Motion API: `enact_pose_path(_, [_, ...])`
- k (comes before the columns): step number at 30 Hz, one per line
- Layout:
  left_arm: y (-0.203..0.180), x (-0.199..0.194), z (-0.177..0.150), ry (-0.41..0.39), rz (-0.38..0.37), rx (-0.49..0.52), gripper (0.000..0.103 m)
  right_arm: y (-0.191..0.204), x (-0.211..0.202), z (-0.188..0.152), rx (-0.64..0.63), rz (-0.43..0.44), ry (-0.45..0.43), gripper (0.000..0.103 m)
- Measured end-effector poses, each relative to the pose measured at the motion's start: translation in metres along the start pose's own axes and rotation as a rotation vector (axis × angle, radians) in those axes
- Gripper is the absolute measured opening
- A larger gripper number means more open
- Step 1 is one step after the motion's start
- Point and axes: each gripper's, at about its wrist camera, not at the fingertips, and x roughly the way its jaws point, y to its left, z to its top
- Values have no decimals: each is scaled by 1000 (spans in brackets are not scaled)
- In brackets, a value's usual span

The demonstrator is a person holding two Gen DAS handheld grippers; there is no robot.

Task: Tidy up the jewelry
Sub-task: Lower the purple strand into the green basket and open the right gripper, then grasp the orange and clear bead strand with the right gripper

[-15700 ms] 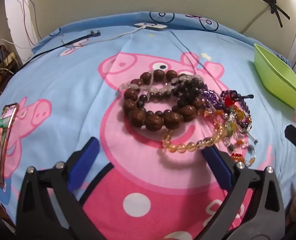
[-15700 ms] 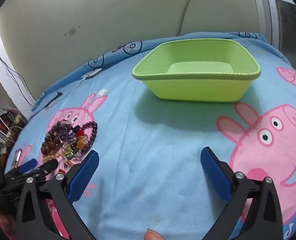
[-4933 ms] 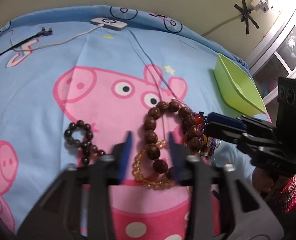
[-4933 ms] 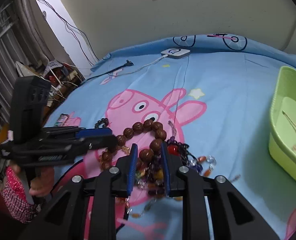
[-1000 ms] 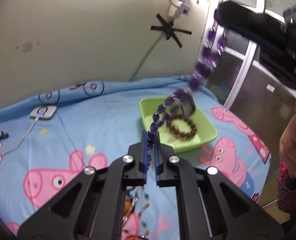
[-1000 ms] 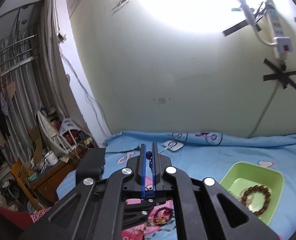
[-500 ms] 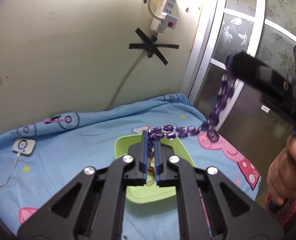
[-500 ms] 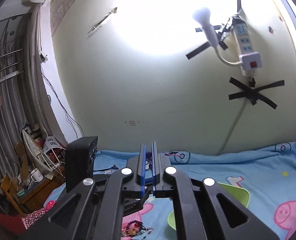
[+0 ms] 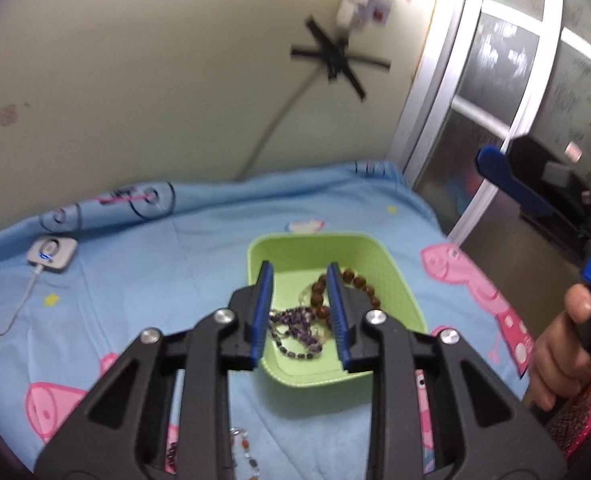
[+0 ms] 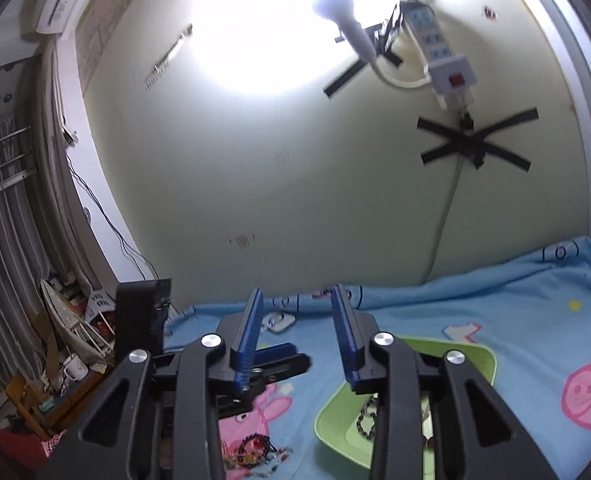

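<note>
— What are my left tongs [image 9: 300,314] doing?
— I'm holding them open and empty above the green tray [image 9: 401,292] on the bed; the purple bead strand [image 9: 295,330] is lying inside beside the brown bead bracelet [image 9: 353,284].
— The right tongs [image 10: 295,344]?
— Also parted, gripping nothing. More jewelry [image 10: 255,450], blurred, seems to be lying on the sheet.

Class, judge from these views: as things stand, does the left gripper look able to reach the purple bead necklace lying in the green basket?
Probably yes. The left gripper hangs open above the green basket, the purple bead necklace shows between its fingers, and nothing covers it. The brown bead bracelet lies against it, though.
</note>
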Motion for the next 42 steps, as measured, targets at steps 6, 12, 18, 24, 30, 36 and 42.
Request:
enact_pose_path(6, [21,-53,-27,-89,55,-8,26,9,-11,-24,5,47,-33,17])
enact_pose_path(12, [82,-68,-82,-7,188,-141,26,8,39,-105,86,56,224,17])
enact_pose_path(18, [125,-69,-141,82,237,-273,26,15,86,-183,111,18,503,12])
enact_pose_path(24, [128,-74,-179,116,196,-284,26,36,97,-196,-5,-39,574,12])
enact_pose_path(30, [106,-77,-189,106,132,-211,36,48,111,-196,-100,-93,602,12])
enact_pose_path(36, [71,-65,-180,99,122,-46,39,65,121,-203,-266,-187,598,0])
enact_pose_path(42, [63,-36,-178,174,125,12,15,52,104,-190,-160,-173,542,0])
